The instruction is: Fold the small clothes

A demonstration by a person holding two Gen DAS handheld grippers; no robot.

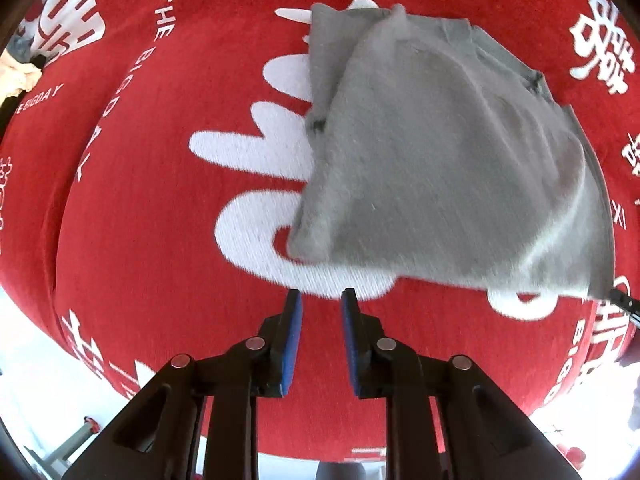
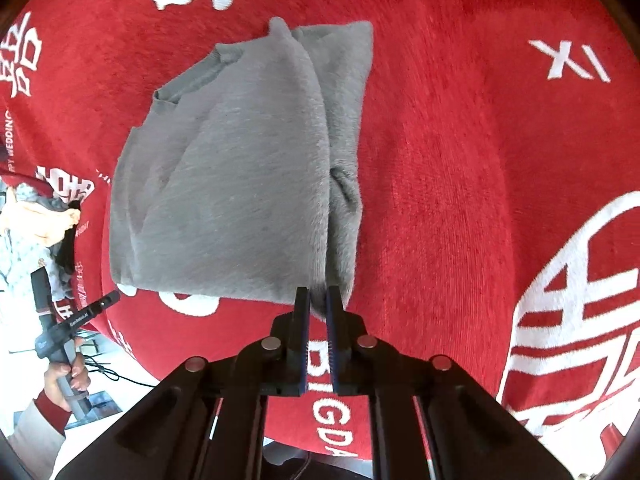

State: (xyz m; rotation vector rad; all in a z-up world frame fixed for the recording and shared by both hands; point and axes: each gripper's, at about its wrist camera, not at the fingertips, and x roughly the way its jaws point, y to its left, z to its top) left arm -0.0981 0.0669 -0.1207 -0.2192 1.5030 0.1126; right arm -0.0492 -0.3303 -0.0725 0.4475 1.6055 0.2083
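Note:
A small grey garment (image 1: pixel 440 152) lies partly folded on a red cloth with white lettering (image 1: pixel 160 200). My left gripper (image 1: pixel 321 300) is open and empty, hovering just in front of the garment's near left corner without touching it. In the right wrist view the same garment (image 2: pixel 240 168) hangs and drapes forward. My right gripper (image 2: pixel 319 296) is shut on the garment's near right corner and lifts it a little off the red cloth (image 2: pixel 460 200). My left gripper (image 2: pixel 104 302) also shows at the left in the right wrist view, held by a hand.
A heap of other clothes (image 2: pixel 36 216) lies at the cloth's left edge, also seen far left in the left wrist view (image 1: pixel 20 64). The cloth's front edge (image 1: pixel 100 376) drops to a bright floor.

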